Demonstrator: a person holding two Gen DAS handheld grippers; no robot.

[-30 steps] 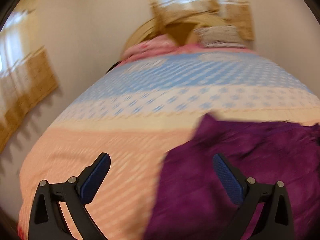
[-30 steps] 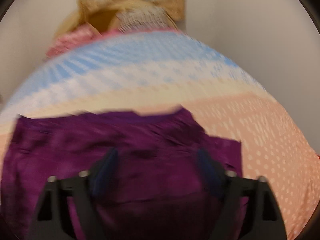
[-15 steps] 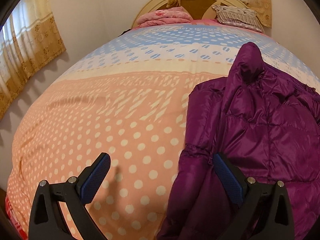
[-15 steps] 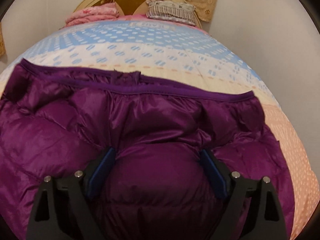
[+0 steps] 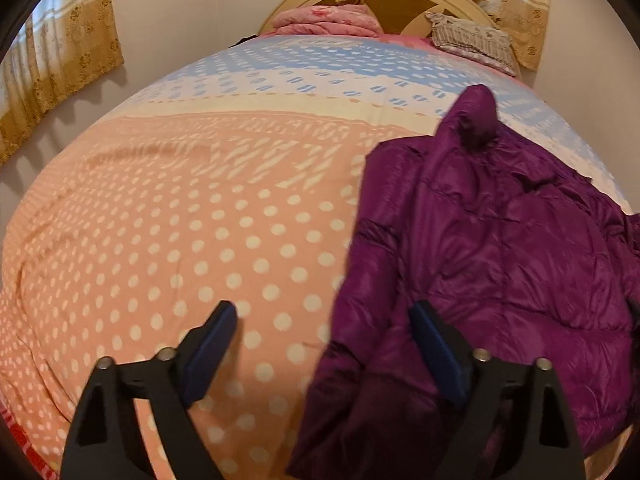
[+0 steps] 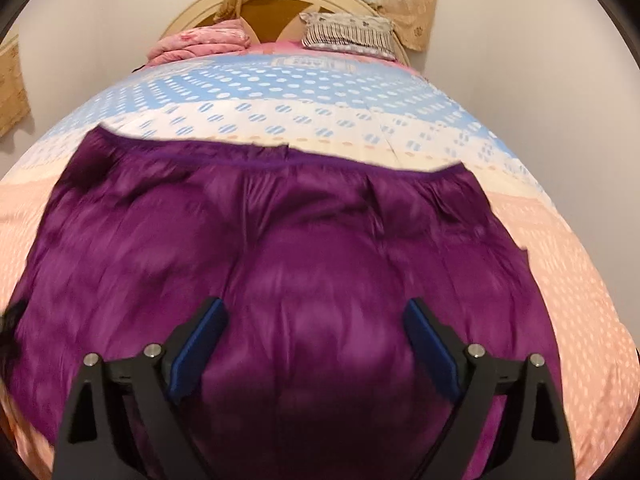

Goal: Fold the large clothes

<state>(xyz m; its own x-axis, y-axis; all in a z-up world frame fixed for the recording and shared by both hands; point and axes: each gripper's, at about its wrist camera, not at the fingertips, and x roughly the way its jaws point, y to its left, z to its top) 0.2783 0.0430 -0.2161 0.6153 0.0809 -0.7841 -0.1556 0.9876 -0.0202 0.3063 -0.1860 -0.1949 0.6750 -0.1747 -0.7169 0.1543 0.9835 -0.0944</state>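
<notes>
Left, jacket [image 5: 500, 248] edge between closing left gripper [image 5: 324, 320] jaws, bedspread [image 5: 180, 220] open

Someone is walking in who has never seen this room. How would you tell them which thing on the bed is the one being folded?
Start at the big bed with its peach, white-dotted cover. Near its foot end lies a puffy purple jacket, spread out, one sleeve poking up. The folded pink blanket and striped pillow sit far off by the headboard; only the jacket is shiny, quilted and dark purple.
</notes>
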